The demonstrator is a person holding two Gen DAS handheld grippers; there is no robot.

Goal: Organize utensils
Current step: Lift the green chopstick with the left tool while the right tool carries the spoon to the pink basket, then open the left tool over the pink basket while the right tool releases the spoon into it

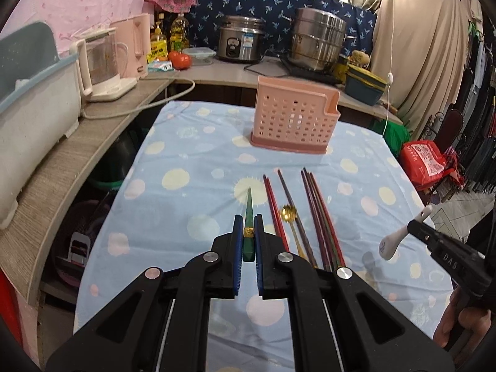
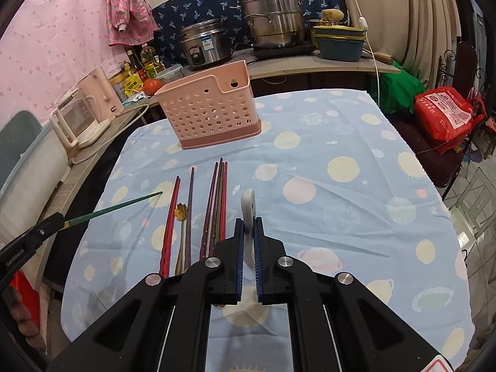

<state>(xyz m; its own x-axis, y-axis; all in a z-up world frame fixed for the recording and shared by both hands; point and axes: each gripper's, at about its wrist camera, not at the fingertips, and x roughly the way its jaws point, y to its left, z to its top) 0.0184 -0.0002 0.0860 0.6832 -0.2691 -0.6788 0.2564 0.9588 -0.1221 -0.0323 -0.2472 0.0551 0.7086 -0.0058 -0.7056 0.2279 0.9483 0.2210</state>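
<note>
My left gripper [image 1: 248, 221] is shut on a green chopstick [image 1: 249, 214] with a gold band, held above the blue dotted tablecloth [image 1: 192, 167]. It also shows in the right wrist view [image 2: 114, 207]. My right gripper [image 2: 247, 224] is shut on a white ceramic spoon [image 2: 248, 207], seen from the left wrist view [image 1: 400, 238] at the right. Several red and dark chopsticks [image 1: 316, 214] and a gold spoon [image 1: 290, 214] lie on the cloth between the grippers. A pink perforated utensil holder [image 1: 294, 117] stands farther back, also in the right wrist view [image 2: 210, 111].
A curved counter [image 1: 102, 114] runs left and behind with a white dish rack [image 1: 34, 102], a kettle [image 1: 102, 65], oil bottles, a tomato [image 1: 179, 59], a rice cooker [image 1: 240, 38] and a steel steamer pot [image 1: 319, 40]. A red bag [image 2: 446, 114] sits on a chair at right.
</note>
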